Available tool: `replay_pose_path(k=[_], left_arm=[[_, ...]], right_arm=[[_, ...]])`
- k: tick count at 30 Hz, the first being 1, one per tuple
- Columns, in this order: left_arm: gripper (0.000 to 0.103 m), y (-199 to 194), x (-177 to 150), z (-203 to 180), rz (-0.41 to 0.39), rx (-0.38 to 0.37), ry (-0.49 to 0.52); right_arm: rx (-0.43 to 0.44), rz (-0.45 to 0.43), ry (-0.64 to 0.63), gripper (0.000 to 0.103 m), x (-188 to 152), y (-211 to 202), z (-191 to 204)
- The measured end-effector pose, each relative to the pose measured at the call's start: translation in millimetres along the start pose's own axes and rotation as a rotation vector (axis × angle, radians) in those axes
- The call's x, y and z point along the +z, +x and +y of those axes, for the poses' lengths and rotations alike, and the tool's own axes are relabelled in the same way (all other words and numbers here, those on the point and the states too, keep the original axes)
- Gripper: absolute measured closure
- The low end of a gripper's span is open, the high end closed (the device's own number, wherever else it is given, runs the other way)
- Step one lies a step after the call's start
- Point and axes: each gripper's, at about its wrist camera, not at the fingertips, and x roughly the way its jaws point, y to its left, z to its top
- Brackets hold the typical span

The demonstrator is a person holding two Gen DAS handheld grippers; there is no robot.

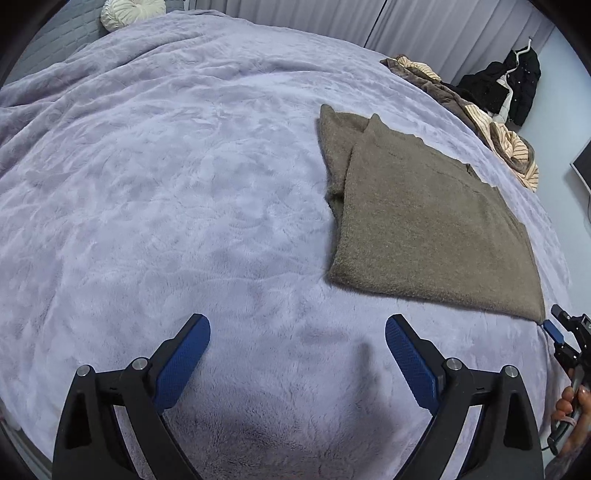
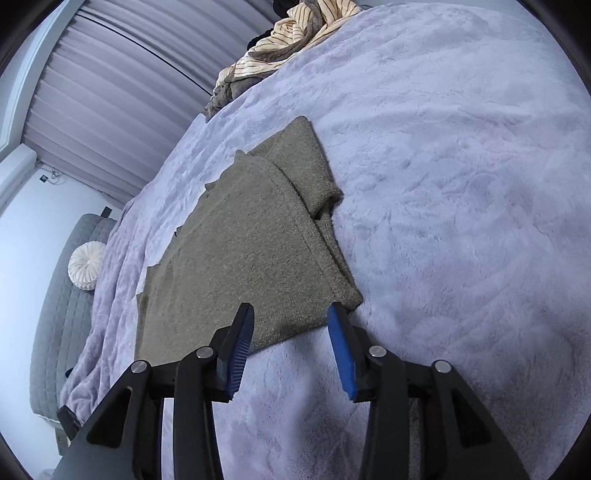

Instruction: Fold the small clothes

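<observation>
Left wrist view shows no readable writing; a folded brown knit sweater [image 1: 424,221] lies flat on the lavender plush blanket [image 1: 166,184] covering the bed, with striped and dark clothes [image 1: 495,129] heaped at the far edge and a round cream cushion [image 1: 129,13] beyond. Tilted downward, the left hand-held gripper [image 1: 297,332] gapes wide over bare blanket. The right hand-held gripper [image 2: 291,317], partly spread and holding nothing, hovers at the sweater's near edge.

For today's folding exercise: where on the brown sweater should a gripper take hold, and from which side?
Grip the sweater at its near hem corner, coming from the near edge: the layers end there, flat on the blanket, beside the right gripper.
</observation>
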Motion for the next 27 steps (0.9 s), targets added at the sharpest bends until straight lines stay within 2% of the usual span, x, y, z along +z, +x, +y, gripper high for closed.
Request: replay_pose_path(k=[5,9,13,15,17,19,22,25,27], left_arm=[[0.007,-14.1,48.6,-24.1,-0.101,-0.062,0.027],[0.007,0.5,98.6,-67.0,-0.134,-0.106,0.134],[0.008,31.4,139.5,-108.8,-0.126,-0.201,0.224],[0.008,51.0,156.0,-123.6,-0.112,-0.233,0.253],[0.008,76.7,168.5,-130.6,-0.08,-0.231,0.254],[0.008,107.2,177.7,-126.9,-0.042,-0.188,0.224],[0.008,147.5,180.7,-101.9,0.03,-0.113,0.145],[0.008,148.0,175.7,-85.9,0.019,-0.152,0.127],[0.008,135.5,175.6,-87.1,0.001,-0.118,0.138]], right_arm=[[0.027,-0.031,-0.055,0.058,12.4,-2.2,18.0],[0.059,-0.003,-0.109,0.058,19.5,19.6,40.3],[0.056,0.09,-0.13,0.058,11.3,57.2,46.9],[0.048,0.098,-0.131,0.058,4.5,65.9,44.5],[0.053,0.092,-0.135,0.058,2.3,67.4,41.8],[0.057,0.097,-0.14,0.058,2.2,67.8,40.7],[0.049,0.099,-0.161,0.058,0.3,67.9,41.9],[0.032,0.091,-0.188,0.058,-2.8,68.8,45.6],[0.025,0.086,-0.196,0.058,-3.7,68.6,45.6]])
